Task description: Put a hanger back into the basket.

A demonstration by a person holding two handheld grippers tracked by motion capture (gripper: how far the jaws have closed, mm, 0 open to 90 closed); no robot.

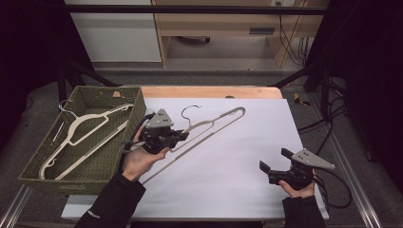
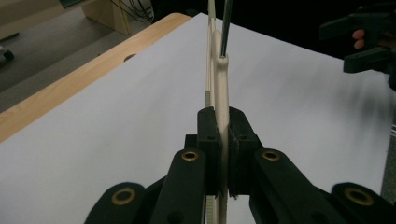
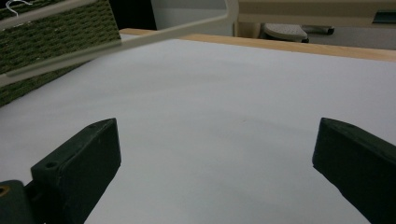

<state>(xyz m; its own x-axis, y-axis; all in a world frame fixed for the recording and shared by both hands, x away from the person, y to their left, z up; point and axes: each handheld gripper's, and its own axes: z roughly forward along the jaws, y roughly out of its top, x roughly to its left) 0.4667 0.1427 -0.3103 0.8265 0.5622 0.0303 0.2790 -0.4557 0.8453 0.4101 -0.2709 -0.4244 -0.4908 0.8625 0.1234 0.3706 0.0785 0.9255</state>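
A: What do the jaws hold?

B: The left gripper point(image 2: 223, 154) is clamped tight on the cream hanger point(image 1: 209, 128), gripping its bar edge-on; the hanger sits tilted above the white sheet point(image 1: 228, 166), just beside the basket point(image 1: 102, 159).

A: And the other one?

B: The right gripper point(image 3: 215, 163) stands wide apart with nothing between; it hovers low over the sheet, well apart from the hanger; a second hanger point(image 1: 81, 135) lies in the basket.
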